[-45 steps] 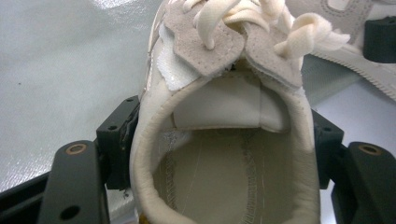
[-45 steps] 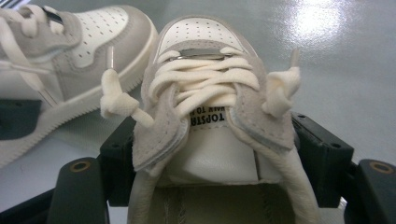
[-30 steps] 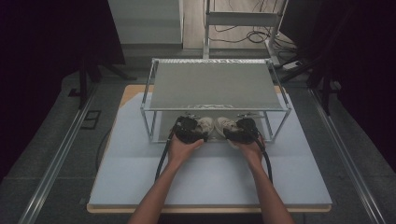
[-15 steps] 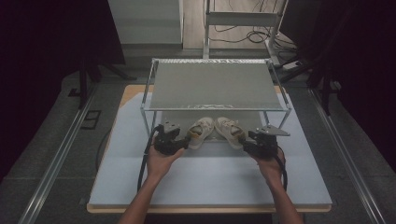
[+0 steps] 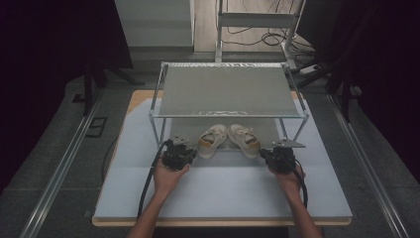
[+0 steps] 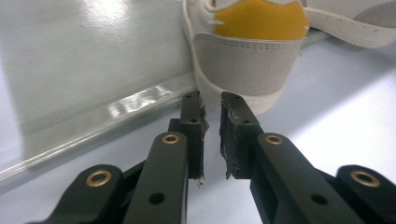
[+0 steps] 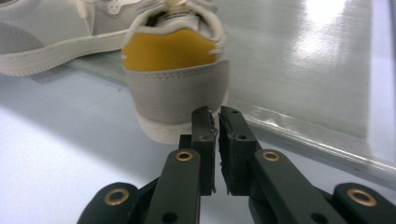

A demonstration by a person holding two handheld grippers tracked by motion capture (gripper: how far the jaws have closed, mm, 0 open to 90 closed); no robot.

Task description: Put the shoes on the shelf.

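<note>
Both claws pulled back off shoes, jaws just closed, empty: left claw (image 5: 184, 154), right claw (image 5: 271, 154). Shoes (image 5: 229, 139) under rack (image 5: 228, 91) on desk. Light, soft; grip stiff heel.

left tongs (image 5: 187, 154) closed, right tongs (image 5: 267, 154) closed, empty

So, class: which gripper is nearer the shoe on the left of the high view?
Left. The left gripper sits just behind the left shoe's heel, jaws shut and empty. The right gripper sits behind the right shoe, farther off.
</note>
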